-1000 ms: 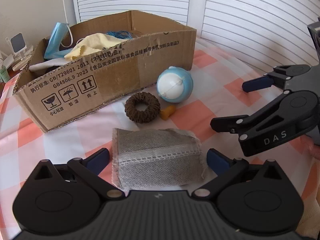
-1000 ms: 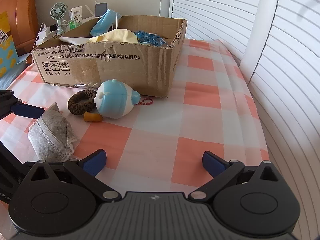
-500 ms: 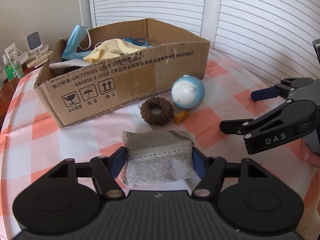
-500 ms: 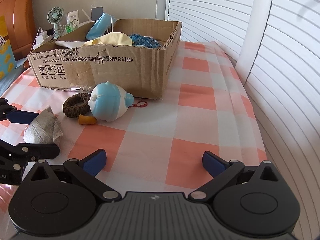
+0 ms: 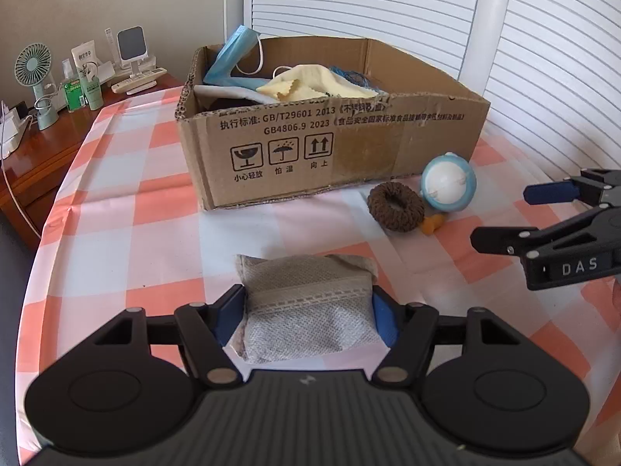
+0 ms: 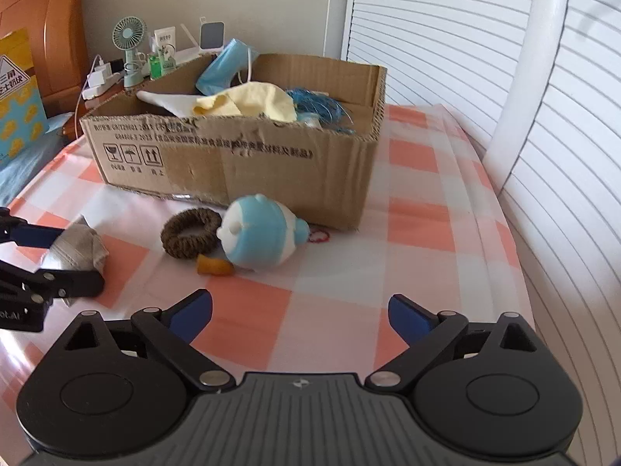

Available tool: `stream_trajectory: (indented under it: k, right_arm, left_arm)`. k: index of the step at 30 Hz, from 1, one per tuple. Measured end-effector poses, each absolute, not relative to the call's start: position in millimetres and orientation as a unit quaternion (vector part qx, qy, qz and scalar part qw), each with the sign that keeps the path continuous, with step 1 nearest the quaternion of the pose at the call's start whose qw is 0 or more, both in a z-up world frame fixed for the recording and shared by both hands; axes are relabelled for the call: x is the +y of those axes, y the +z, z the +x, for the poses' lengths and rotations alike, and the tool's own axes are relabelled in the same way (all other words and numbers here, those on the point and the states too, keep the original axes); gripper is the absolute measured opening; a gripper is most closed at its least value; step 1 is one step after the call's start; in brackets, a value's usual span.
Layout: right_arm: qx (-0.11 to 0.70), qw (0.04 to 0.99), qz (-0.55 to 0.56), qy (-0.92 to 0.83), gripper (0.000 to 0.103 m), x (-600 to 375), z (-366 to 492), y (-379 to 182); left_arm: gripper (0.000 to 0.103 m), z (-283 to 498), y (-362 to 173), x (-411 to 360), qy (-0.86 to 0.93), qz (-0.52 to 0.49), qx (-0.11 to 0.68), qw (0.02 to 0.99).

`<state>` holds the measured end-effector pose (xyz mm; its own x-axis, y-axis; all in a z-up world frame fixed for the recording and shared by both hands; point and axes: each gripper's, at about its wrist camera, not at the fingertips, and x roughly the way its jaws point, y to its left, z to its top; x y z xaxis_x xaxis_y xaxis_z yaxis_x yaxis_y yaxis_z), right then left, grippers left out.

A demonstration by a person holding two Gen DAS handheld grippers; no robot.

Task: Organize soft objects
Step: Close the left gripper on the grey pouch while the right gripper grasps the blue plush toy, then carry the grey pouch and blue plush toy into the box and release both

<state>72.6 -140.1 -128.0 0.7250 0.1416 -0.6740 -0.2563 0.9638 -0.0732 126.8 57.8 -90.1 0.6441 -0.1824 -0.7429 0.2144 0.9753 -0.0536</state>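
Note:
My left gripper (image 5: 306, 316) is shut on a grey mesh pouch (image 5: 310, 306) and holds it off the checked tablecloth, in front of the cardboard box (image 5: 333, 143). The pouch also shows at the left of the right wrist view (image 6: 79, 248). The box holds a blue face mask (image 5: 229, 60), a yellow cloth (image 5: 306, 83) and blue netting (image 6: 320, 106). A brown scrunchie (image 5: 396, 207), a blue-and-white plush toy (image 5: 448, 186) and a small orange piece (image 5: 431, 225) lie by the box's right end. My right gripper (image 6: 300, 318) is open and empty, near the toy (image 6: 264, 235).
A wooden side table (image 5: 46, 143) at the back left carries a small green fan (image 5: 35, 73), bottles and a phone stand. White louvred shutters (image 5: 543, 58) run behind and along the right. The table's edge curves off on the left (image 5: 35, 256).
My left gripper closed on the grey pouch, lifted it and pulled back from the box. My right gripper moved nearer the plush toy and stayed open.

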Motion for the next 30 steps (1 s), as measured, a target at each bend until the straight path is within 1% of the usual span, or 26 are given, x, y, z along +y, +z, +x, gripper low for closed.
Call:
stream_trajectory:
  k: [2, 4, 5, 9, 12, 13, 14, 23, 30]
  right_arm:
    - [0.345, 0.928, -0.085, 0.116, 0.088, -133, 77, -123]
    - [0.337, 0.929, -0.081, 0.125, 0.087, -129, 83, -118]
    - [0.335, 0.93, -0.078, 0.13, 0.084, -127, 87, -117]
    - [0.335, 0.928, -0.075, 0.142, 0.081, -121, 102, -117]
    - [0.344, 0.925, -0.069, 0.142, 0.074, -119, 111, -123]
    - [0.347, 0.925, -0.066, 0.142, 0.07, -119, 113, -124]
    - [0.348, 0.924, -0.064, 0.142, 0.063, -120, 114, -125]
    - [0.33, 0.933, -0.062, 0.131, 0.06, -128, 100, -117]
    - [0.315, 0.935, -0.077, 0.142, 0.06, -134, 77, -99]
  left_arm:
    - [0.068, 127, -90, 59, -0.111, 0.017, 0.407, 0.907]
    - [0.068, 127, -90, 60, -0.111, 0.012, 0.406, 0.907]
    - [0.068, 127, -90, 61, -0.112, 0.01, 0.406, 0.907]
    - [0.068, 127, -90, 62, -0.114, 0.01, 0.405, 0.907]
    - [0.068, 127, -90, 62, -0.115, 0.009, 0.406, 0.907]
    - [0.068, 127, -90, 62, -0.115, 0.01, 0.406, 0.906]
    - [0.067, 127, -90, 62, -0.115, 0.01, 0.406, 0.906]
    - [0.061, 126, -85, 64, -0.121, 0.027, 0.405, 0.906]
    - [0.06, 119, -74, 68, -0.141, 0.034, 0.408, 0.901]
